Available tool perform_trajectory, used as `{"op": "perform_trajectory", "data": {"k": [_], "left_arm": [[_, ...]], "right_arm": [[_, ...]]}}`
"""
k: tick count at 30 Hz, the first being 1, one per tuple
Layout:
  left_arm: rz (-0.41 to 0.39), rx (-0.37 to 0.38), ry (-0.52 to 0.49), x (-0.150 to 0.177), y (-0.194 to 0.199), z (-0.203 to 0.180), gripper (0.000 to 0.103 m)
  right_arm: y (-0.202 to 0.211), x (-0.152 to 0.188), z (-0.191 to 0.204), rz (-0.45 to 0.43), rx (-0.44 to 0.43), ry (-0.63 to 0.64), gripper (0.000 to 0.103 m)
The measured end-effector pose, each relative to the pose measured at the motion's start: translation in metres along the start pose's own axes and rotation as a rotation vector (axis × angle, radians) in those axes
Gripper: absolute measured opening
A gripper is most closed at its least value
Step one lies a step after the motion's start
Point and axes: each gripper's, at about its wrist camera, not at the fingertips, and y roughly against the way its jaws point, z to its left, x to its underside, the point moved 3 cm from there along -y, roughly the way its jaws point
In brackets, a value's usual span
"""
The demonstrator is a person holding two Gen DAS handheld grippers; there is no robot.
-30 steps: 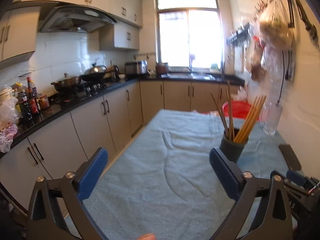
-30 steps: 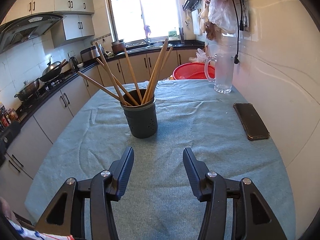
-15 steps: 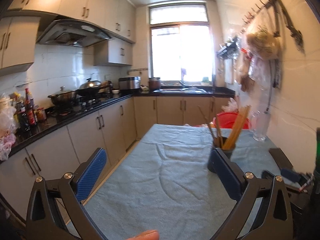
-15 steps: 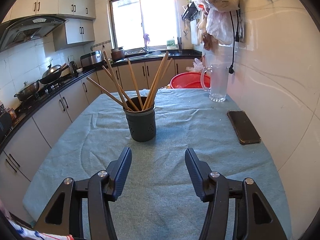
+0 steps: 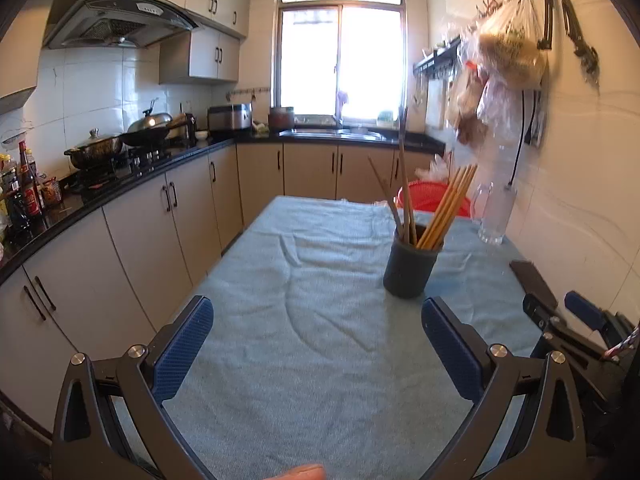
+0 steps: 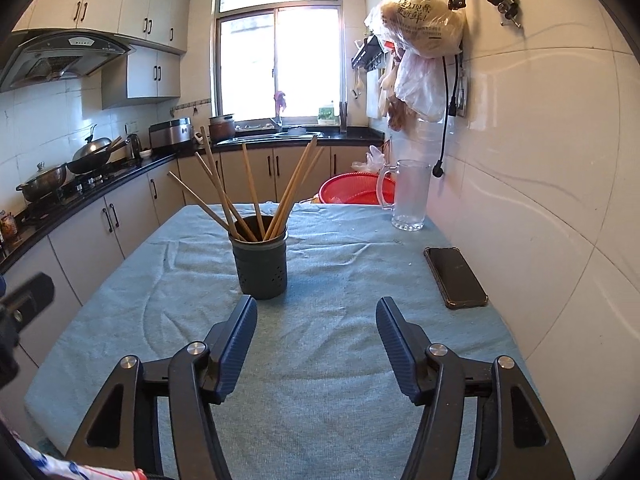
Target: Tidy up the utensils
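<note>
While both grippers hang over the near end of the table [image 6: 320, 420], nothing sits between either pair of jaws. The right gripper [image 6: 316, 320] has just been opening and its blue pads stand well apart over bare cloth. The left gripper [image 5: 316, 320] is spread wide too, with only cloth under it.

Chopsticks [image 6: 256, 196] fan out of a dark holder [image 6: 262, 266] that stands upright on the blue cloth [image 5: 304, 320]. In the right wrist view the holder is just ahead of the left-hand pad, a little left of the gripper's line. In the left wrist view the holder [image 5: 408, 266] is ahead and to the right, just beyond the right-hand pad, with the chopsticks [image 5: 444, 208] leaning toward the wall.

A black phone [image 6: 454, 276] lies flat near the wall side of the table, well apart from the holder. A glass jug [image 6: 410, 196] stands at the far corner by the wall, and a red basket [image 6: 352, 192] sits just behind the table's far edge, beside the jug. Plastic bags [image 6: 420, 20] hang from hooks on the wall above the jug.

Along the left side runs a dark counter [image 5: 120, 184] with pots [image 5: 96, 150] on the stove and bottles [image 5: 24, 184] at its near end. Between each gripper and the holder the cloth is bare apart from its wrinkles.
</note>
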Motion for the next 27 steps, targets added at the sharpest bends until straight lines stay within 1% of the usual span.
{"op": "perform_trajectory", "data": {"k": [7,11,15,27], "left_arm": [[0.030,0.001,-0.011,0.008,-0.004,-0.003,0.103],[0.060,0.014,-0.019,0.012,-0.009,-0.006,0.103],[0.072,0.016,-0.027,0.013,-0.013,-0.007,0.103],[0.113,0.018,-0.011,0.015,-0.024,-0.004,0.103]], "right_arm": [[0.001,0.001,0.000,-0.007,0.005,0.002,0.068],[0.000,0.003,0.000,0.000,0.004,-0.001,0.068],[-0.002,0.004,-0.001,0.006,0.007,-0.003,0.068],[-0.005,0.005,-0.002,0.005,0.017,-0.002,0.069]]}}
